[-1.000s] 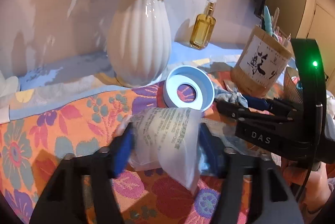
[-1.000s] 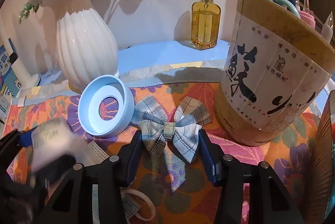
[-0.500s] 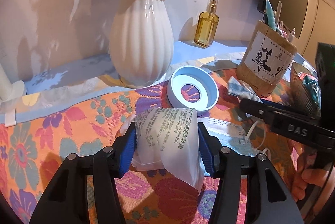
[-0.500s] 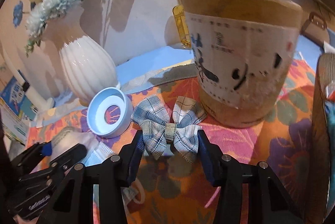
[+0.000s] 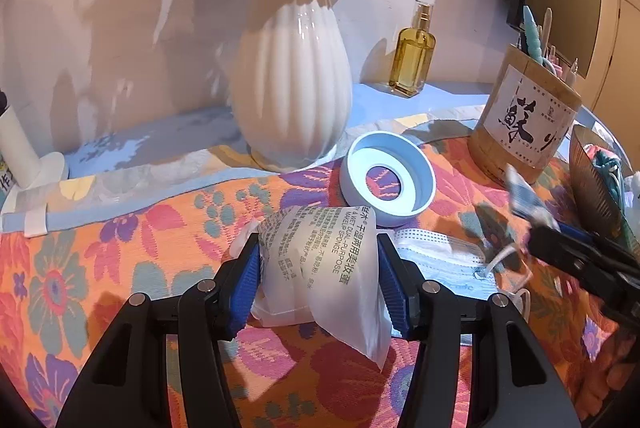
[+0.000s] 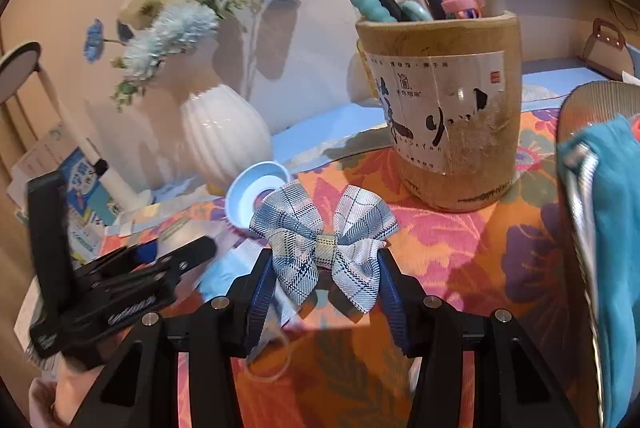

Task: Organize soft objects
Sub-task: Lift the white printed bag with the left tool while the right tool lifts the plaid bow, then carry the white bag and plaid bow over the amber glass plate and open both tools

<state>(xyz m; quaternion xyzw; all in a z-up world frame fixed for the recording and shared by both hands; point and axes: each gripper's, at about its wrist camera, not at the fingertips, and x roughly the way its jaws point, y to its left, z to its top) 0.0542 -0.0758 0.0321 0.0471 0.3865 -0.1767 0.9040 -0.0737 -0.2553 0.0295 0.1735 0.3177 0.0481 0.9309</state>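
My left gripper (image 5: 318, 280) is shut on a white packaged makeup sponge (image 5: 320, 264) and holds it above the floral cloth. My right gripper (image 6: 324, 278) is shut on a blue plaid bow (image 6: 324, 236) and holds it lifted above the cloth; that bow shows blurred at the right of the left wrist view (image 5: 524, 200). A light blue face mask (image 5: 444, 264) lies on the cloth just right of the sponge. A ribbed brown basket (image 6: 580, 156) at the right edge holds teal fabric (image 6: 616, 212).
A white ribbed vase (image 5: 288, 96) with flowers stands behind. A pale blue ring dish (image 5: 386, 178) sits before it. An amber spray bottle (image 5: 412, 60) is by the wall. A bamboo pen holder (image 6: 444, 108) stands close ahead of the right gripper.
My right gripper has lifted the bow off the cloth and swung right toward the basket. My left gripper has raised the sponge packet and drawn back slightly.
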